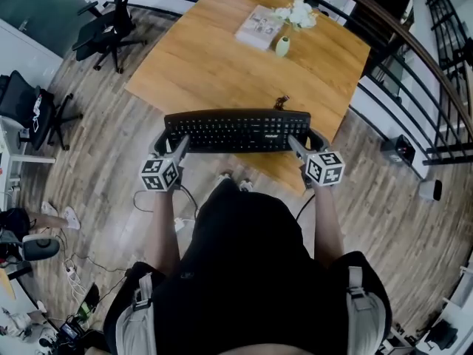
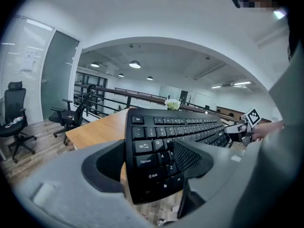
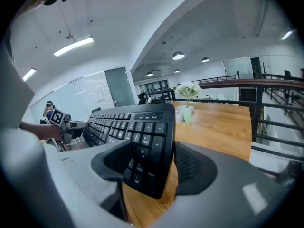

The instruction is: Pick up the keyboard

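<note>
A black keyboard (image 1: pixel 236 130) hangs level over the near edge of the wooden table (image 1: pixel 214 58), held at both ends. My left gripper (image 1: pixel 171 142) is shut on its left end; in the left gripper view the Caps Lock and Shift keys of the keyboard (image 2: pixel 164 141) sit pinched between the jaws of the left gripper (image 2: pixel 152 161). My right gripper (image 1: pixel 299 143) is shut on the right end. In the right gripper view the number pad end of the keyboard (image 3: pixel 145 137) is clamped between the jaws of the right gripper (image 3: pixel 153 164), with the table below it.
A small vase of white flowers (image 1: pixel 284 43) and a book (image 1: pixel 257 26) stand at the table's far side, and a small dark object (image 1: pixel 281 102) lies just beyond the keyboard. Office chairs (image 1: pixel 103 32) are at the left, a railing (image 1: pixel 414 46) at the right, cables (image 1: pixel 74 272) on the floor.
</note>
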